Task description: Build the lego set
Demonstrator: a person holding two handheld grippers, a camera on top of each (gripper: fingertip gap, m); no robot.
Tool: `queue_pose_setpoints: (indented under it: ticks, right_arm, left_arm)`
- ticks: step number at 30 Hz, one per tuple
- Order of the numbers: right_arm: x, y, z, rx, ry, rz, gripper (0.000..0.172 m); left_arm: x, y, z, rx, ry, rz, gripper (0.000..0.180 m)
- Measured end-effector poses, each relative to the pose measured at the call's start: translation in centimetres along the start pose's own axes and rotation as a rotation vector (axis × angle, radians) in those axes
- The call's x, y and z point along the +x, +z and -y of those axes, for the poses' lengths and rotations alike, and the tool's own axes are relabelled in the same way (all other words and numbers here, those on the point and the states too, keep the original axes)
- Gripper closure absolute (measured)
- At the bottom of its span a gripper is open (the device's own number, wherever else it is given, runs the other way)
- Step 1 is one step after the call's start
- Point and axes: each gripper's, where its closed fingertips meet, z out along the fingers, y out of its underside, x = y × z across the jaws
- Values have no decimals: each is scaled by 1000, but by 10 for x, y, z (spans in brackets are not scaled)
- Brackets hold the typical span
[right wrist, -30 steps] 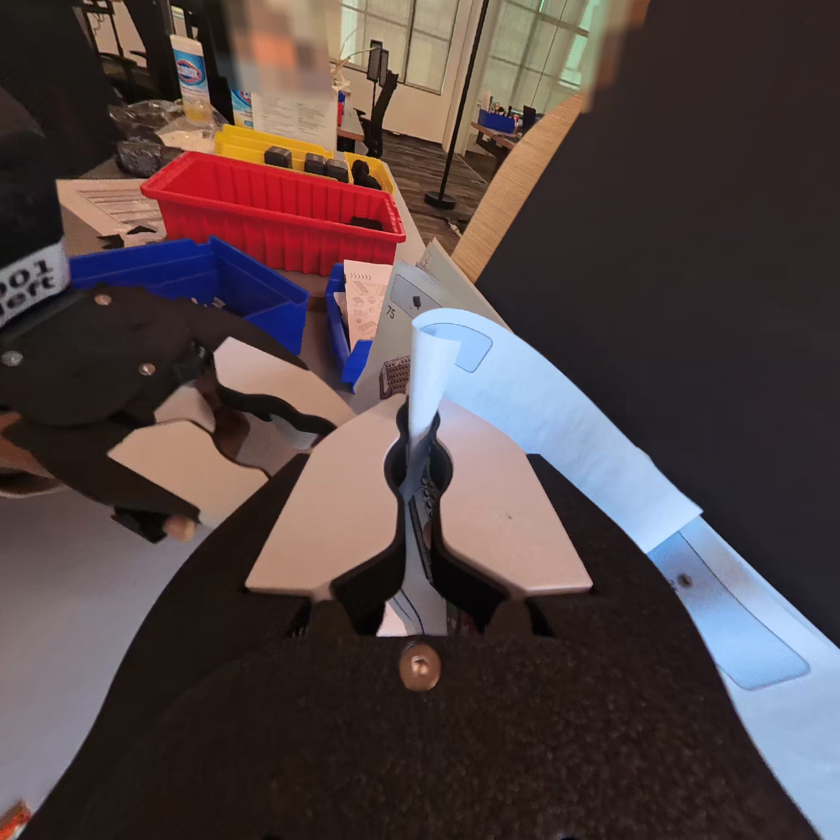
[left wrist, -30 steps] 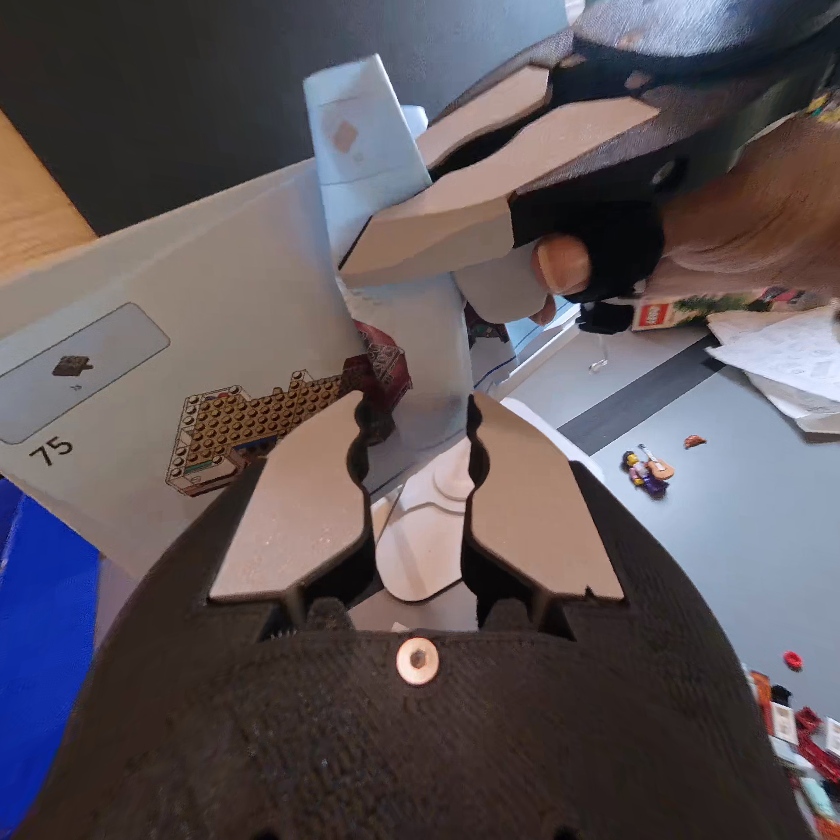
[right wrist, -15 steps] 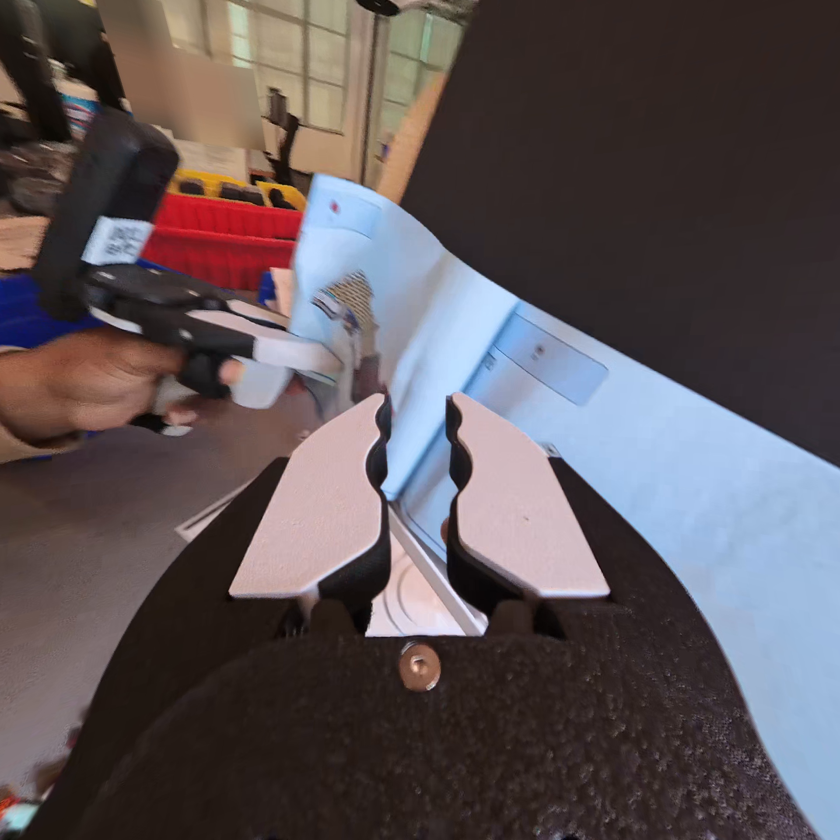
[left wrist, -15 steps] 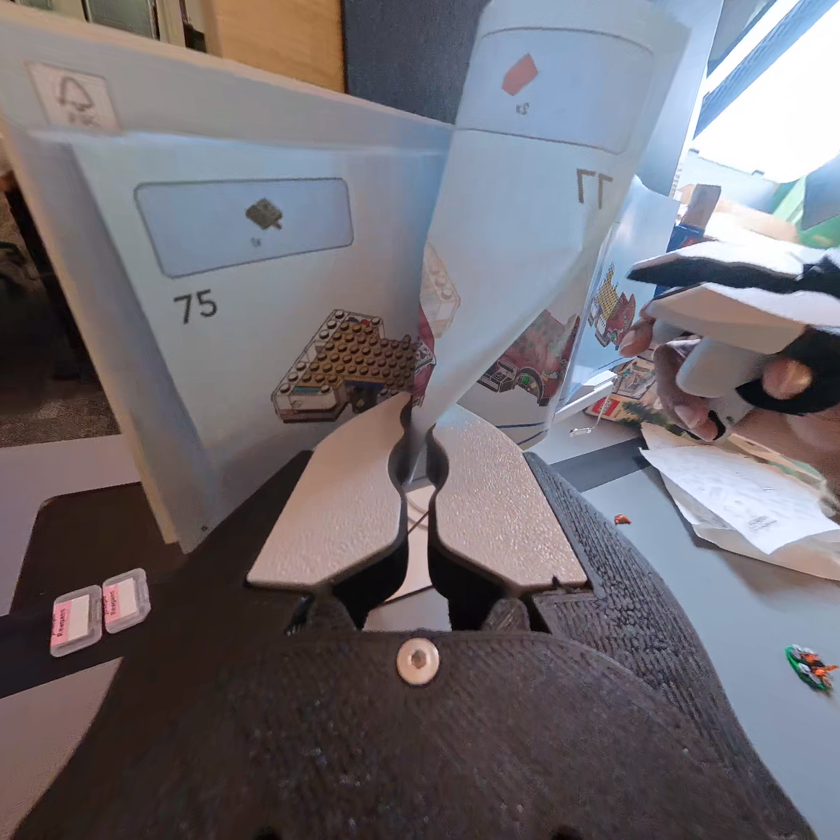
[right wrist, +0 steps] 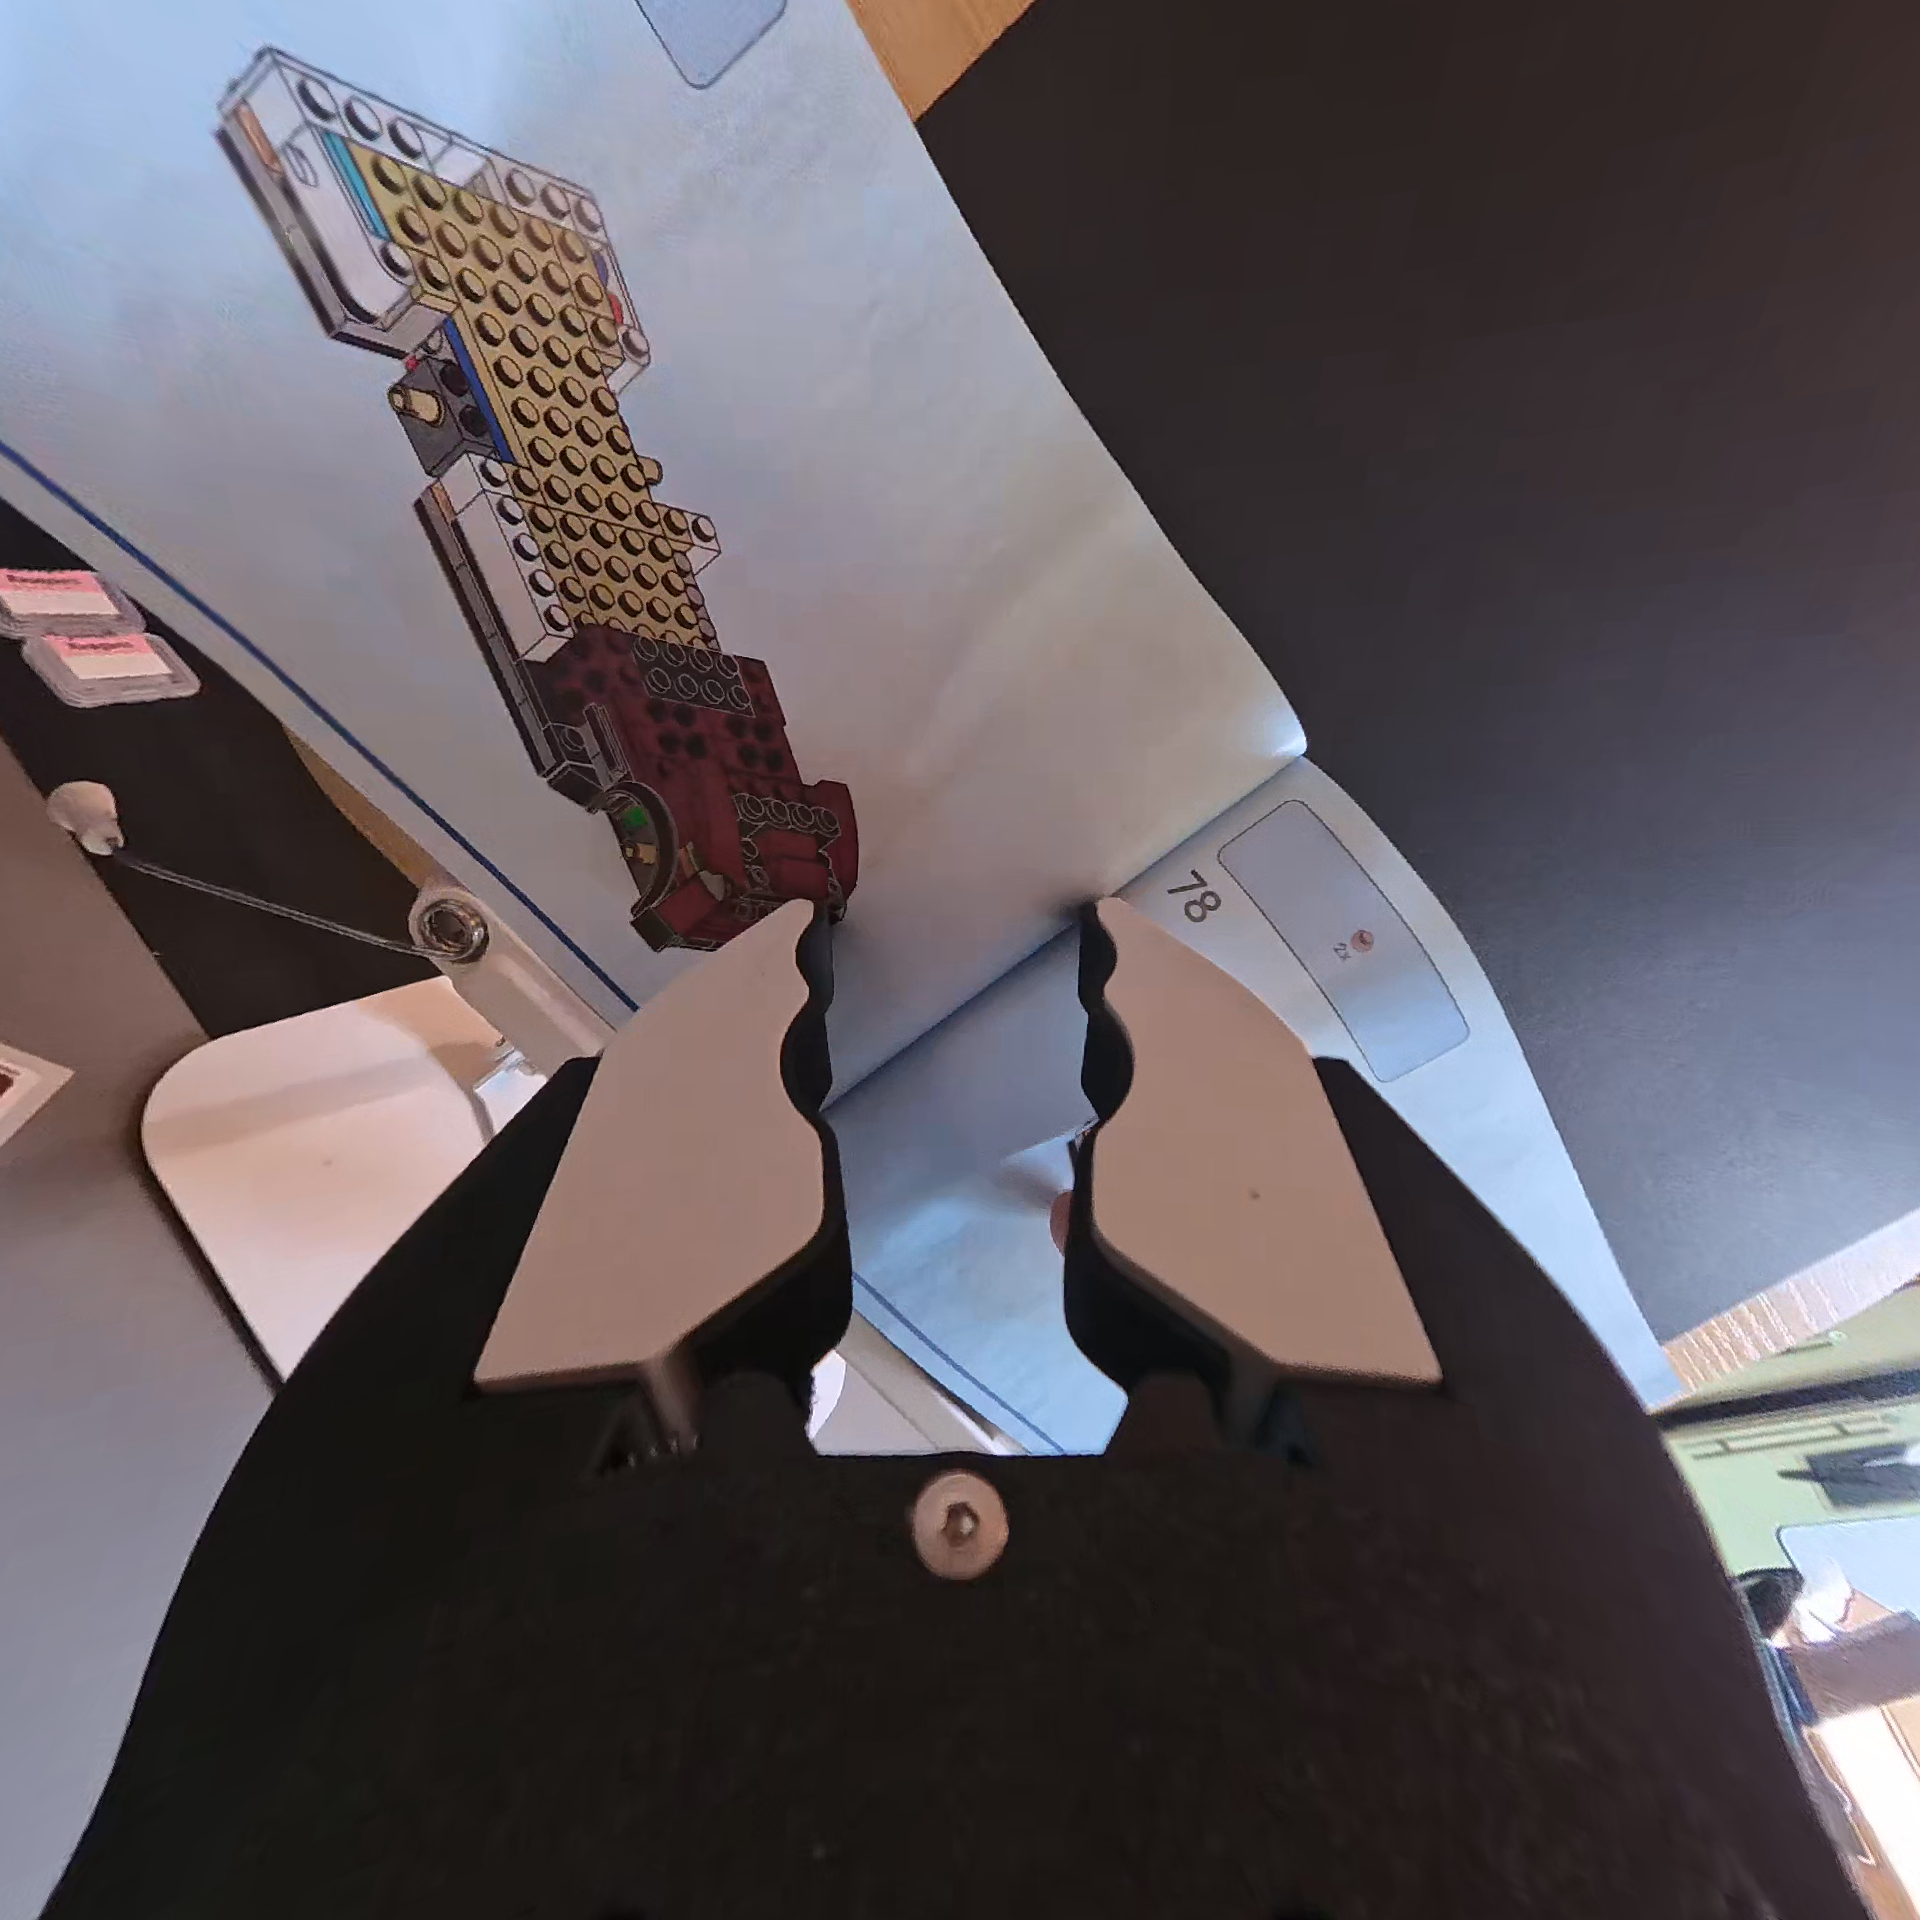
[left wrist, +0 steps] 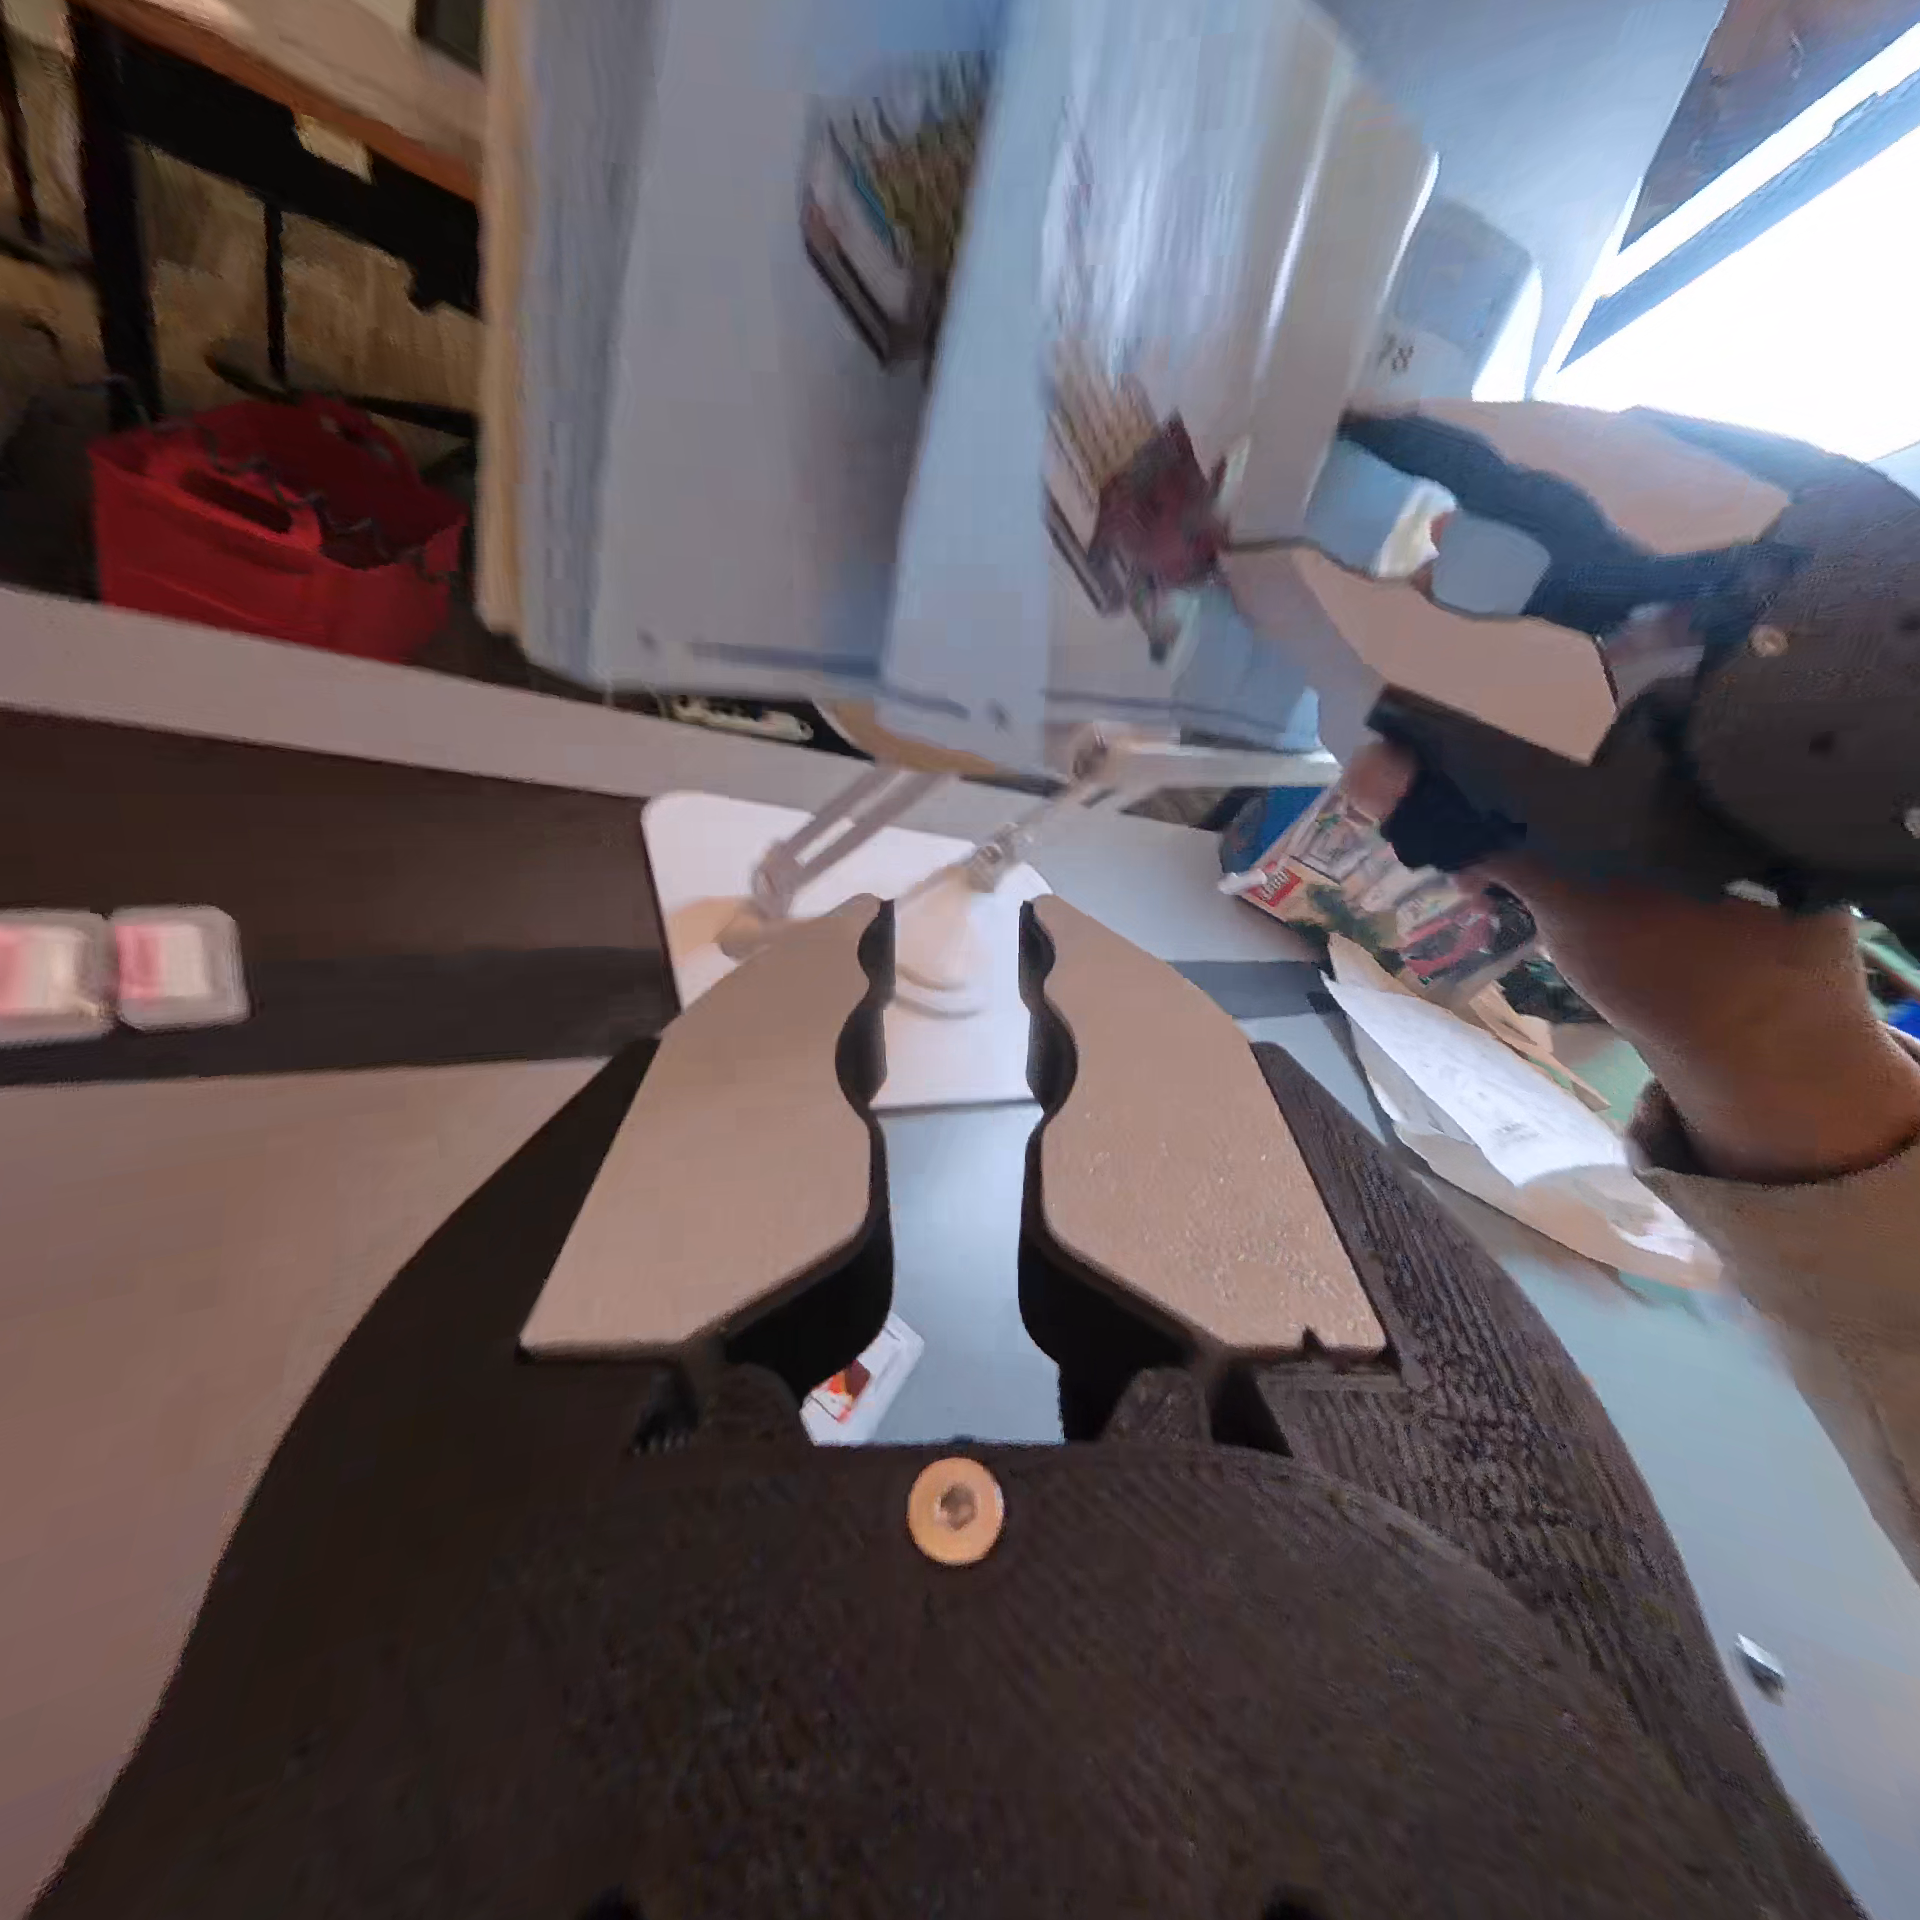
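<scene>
A pale blue building-instruction booklet point(left wrist: 748, 416) stands open on a white stand point(left wrist: 707, 852). My left gripper point(left wrist: 956, 914) is open with nothing between its pads, low in front of the stand's base and clear of the pages. My right gripper point(right wrist: 951, 914) is open too. Its fingertips point(right wrist: 790, 935) rest against the open page point(right wrist: 935, 520) just left of the fold, below a printed picture of a tan and dark red brick model. The left wrist view also shows the right gripper point(left wrist: 1288, 494), with its jaws apart at the booklet's right page. That view is blurred.
A dark mat point(left wrist: 312, 831) carries two small cases with pink labels point(left wrist: 114, 971), also in the right wrist view point(right wrist: 94, 644). A toy set box point(left wrist: 1382, 904) and loose papers point(left wrist: 1486, 1132) lie right of the stand. A red basket point(left wrist: 260, 530) sits on the floor behind.
My right gripper let go of the curled page and opened wide against the flattened spread. My left gripper shut on the page half a second ago, then opened and drew back and down.
</scene>
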Motion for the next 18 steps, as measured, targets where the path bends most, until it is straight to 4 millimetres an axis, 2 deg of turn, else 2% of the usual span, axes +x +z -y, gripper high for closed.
queue_pose_setpoints:
  ticks: [2, 4, 6, 8, 10, 12, 13, 18]
  right_arm:
    - [0, 1, 1, -5, -19, -21, 126]
    - [0, 2, 1, 2, -43, -42, 126]
    - [0, 2, 1, 9, -33, -44, 126]
    - [0, 2, 0, -2, -30, -43, 126]
    - [0, 3, 1, -19, -46, -52, 126]
    - [0, 4, 1, -28, -55, -55, 124]
    - [0, 4, 1, -29, -56, -55, 123]
    - [-1, 4, 1, -25, -61, -67, 123]
  left_arm:
    - [13, 7, -26, -67, -122, -77, 149]
    - [25, 20, -41, -93, -321, -158, 133]
    - [25, 35, -38, -32, -529, -212, 119]
    - [12, 45, -20, 111, -721, -259, 116]
    - [-7, 49, -6, 243, -822, -257, 126]
    - [-21, 46, 3, 347, -884, -273, 159]
    - [-22, 41, 9, 391, -880, -302, 169]
    - [-5, 19, 20, 465, -761, -225, 174]
